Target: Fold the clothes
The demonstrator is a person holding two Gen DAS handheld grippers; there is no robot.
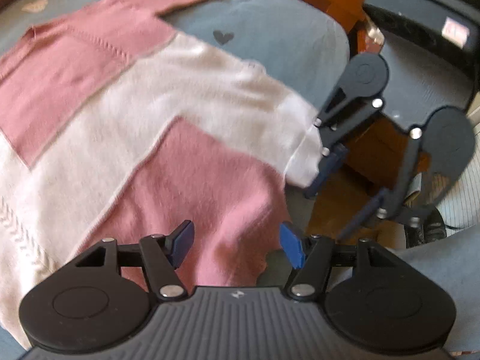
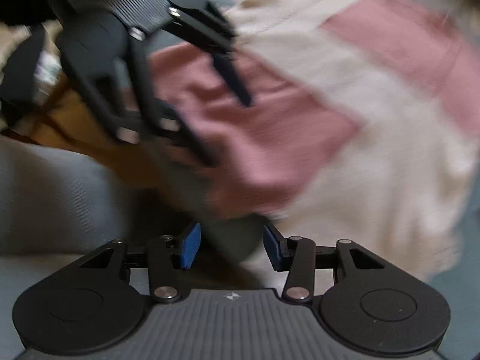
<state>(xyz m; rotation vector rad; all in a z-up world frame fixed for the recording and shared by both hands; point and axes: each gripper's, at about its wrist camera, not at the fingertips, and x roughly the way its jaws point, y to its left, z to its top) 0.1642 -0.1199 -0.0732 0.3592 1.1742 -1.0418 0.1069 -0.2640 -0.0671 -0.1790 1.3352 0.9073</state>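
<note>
Lying spread on a blue-grey bedcover (image 1: 270, 24), the pink-and-cream sweater (image 1: 168, 96) has its pink hem just ahead of the left gripper (image 1: 237, 244) fingers, and one cream sleeve cuff (image 1: 303, 162) reaches toward the right gripper (image 1: 345, 192).

The left gripper's jaws stand moderately apart, with pink knit showing between and beyond the pads but nothing visibly pinched. The right gripper (image 2: 229, 247) is likewise part open, its pads bare over the grey cover at the sweater's edge; in the left wrist view one of its fingers sits right beside the cuff, though contact cannot be confirmed.

The main risk is probably a shallow or missed pinch: soft knit could slide out if the pads close on only the top layer, or take in the bedcover along with it. With the two grippers near each other at this corner, they could also bump, and uneven pulls would likely skew the fold.

Much of the right wrist view is smeared by blur, so fabric edges there are hard to read. The sweater's lower left part runs out of frame, and the far sleeve is partly cut off.
</note>
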